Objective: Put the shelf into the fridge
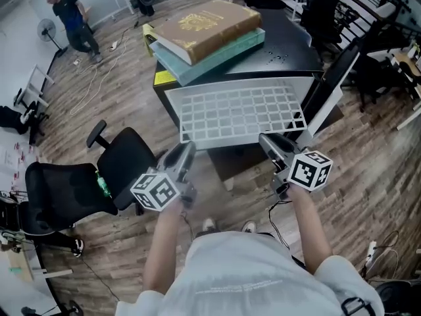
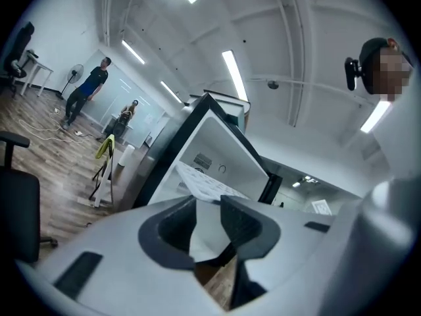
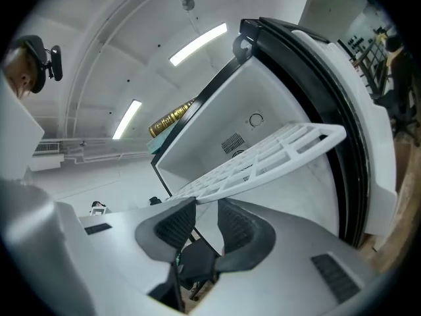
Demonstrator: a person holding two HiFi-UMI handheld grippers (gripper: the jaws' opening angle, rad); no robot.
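Observation:
A white grid shelf (image 1: 237, 114) juts out of the front of a small black fridge (image 1: 279, 58), whose door (image 1: 332, 87) stands open to the right. My left gripper (image 1: 186, 149) is shut on the shelf's near left corner, and my right gripper (image 1: 268, 140) on its near right corner. In the left gripper view the shelf (image 2: 205, 187) runs from between the pads of the left gripper (image 2: 207, 208) towards the white fridge interior (image 2: 227, 153). In the right gripper view the shelf (image 3: 263, 160) slopes up from the right gripper (image 3: 206, 206) into the fridge cavity (image 3: 217, 120), beside the door (image 3: 342, 97).
Two large books (image 1: 204, 25) lie stacked on top of the fridge. A black office chair (image 1: 125, 160) stands close at my left, a second one (image 1: 56, 189) further left. More chairs and desks (image 1: 329, 5) stand behind the fridge. A person (image 1: 72, 20) stands far back left, near cables on the floor.

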